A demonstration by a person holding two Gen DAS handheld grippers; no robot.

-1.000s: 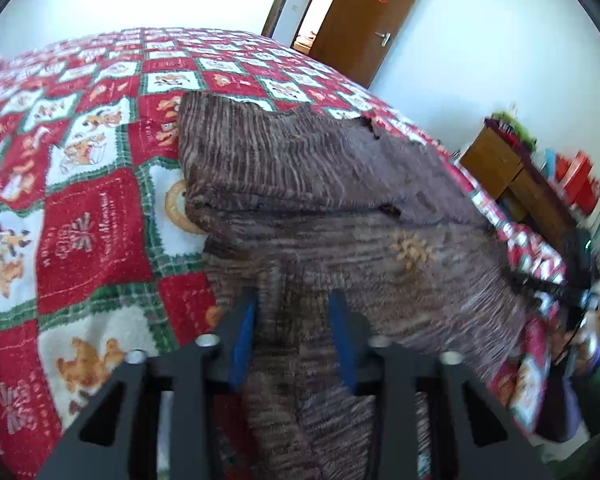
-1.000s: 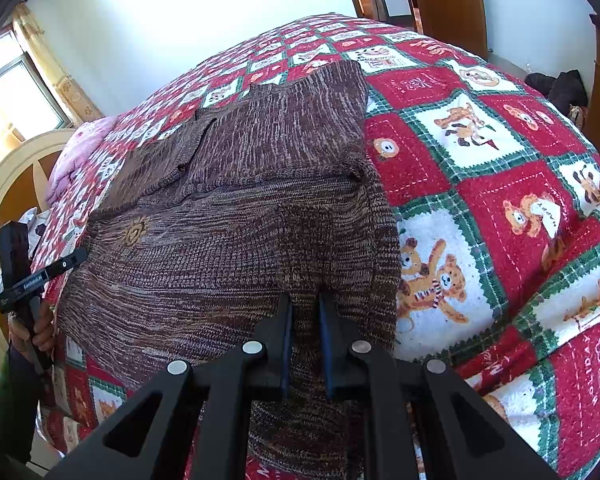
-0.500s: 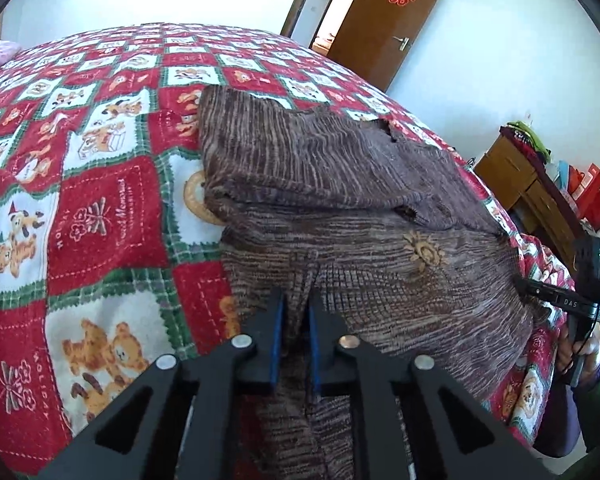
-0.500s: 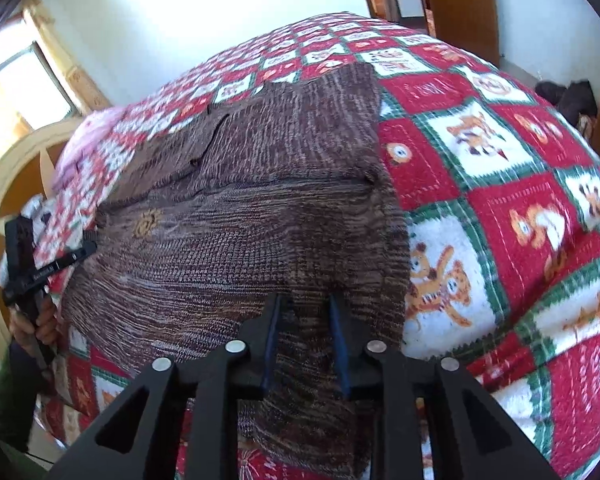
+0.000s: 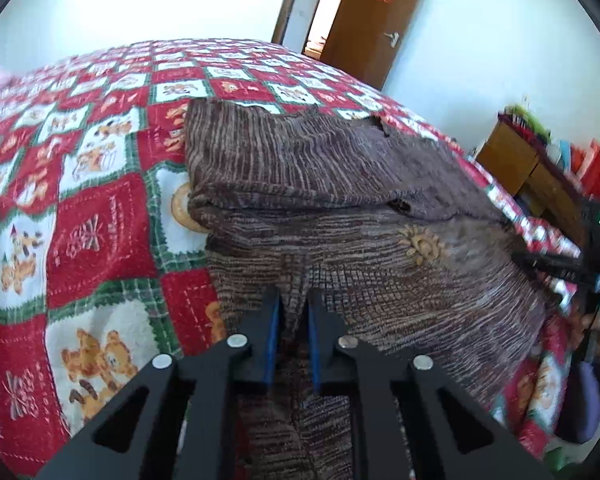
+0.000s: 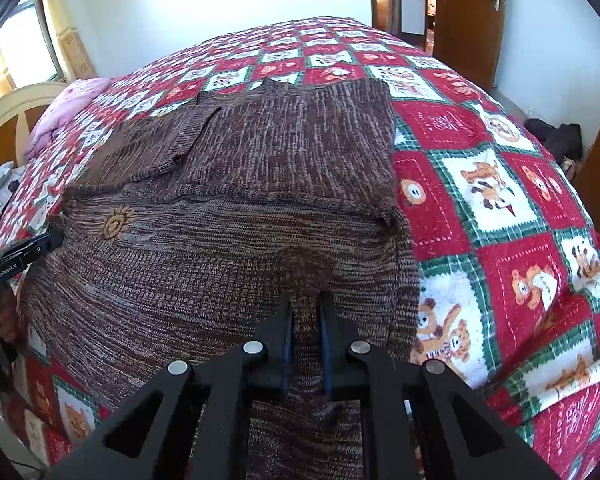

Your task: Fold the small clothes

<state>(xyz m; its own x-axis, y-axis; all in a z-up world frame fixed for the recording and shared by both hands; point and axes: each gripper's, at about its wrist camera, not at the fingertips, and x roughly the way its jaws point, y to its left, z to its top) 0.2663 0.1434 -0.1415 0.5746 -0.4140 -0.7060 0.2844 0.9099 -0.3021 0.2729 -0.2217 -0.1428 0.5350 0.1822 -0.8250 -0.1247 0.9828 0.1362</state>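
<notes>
A brown knitted sweater [image 5: 340, 184] with a small orange sun patch [image 5: 422, 245] lies on the bed, its far part folded over. My left gripper [image 5: 293, 300] is shut on the sweater's near hem at its left side, the cloth bunched between the blue pads. In the right wrist view the sweater [image 6: 240, 184] fills the middle, and my right gripper [image 6: 306, 300] is shut on the near hem toward its right side. The other gripper [image 6: 28, 252] shows at the left edge there.
The bed has a red, green and white bear-print quilt [image 5: 80, 208] [image 6: 500, 208]. A wooden desk with clutter [image 5: 540, 172] stands at the right. A brown door [image 5: 376, 16] is behind. A pink pillow [image 6: 72, 108] and cream headboard [image 6: 12, 108] lie at the far left.
My left gripper closed on the sweater's hem from open. Both grippers have lifted and pulled the near hem slightly, and the views have tilted up.
</notes>
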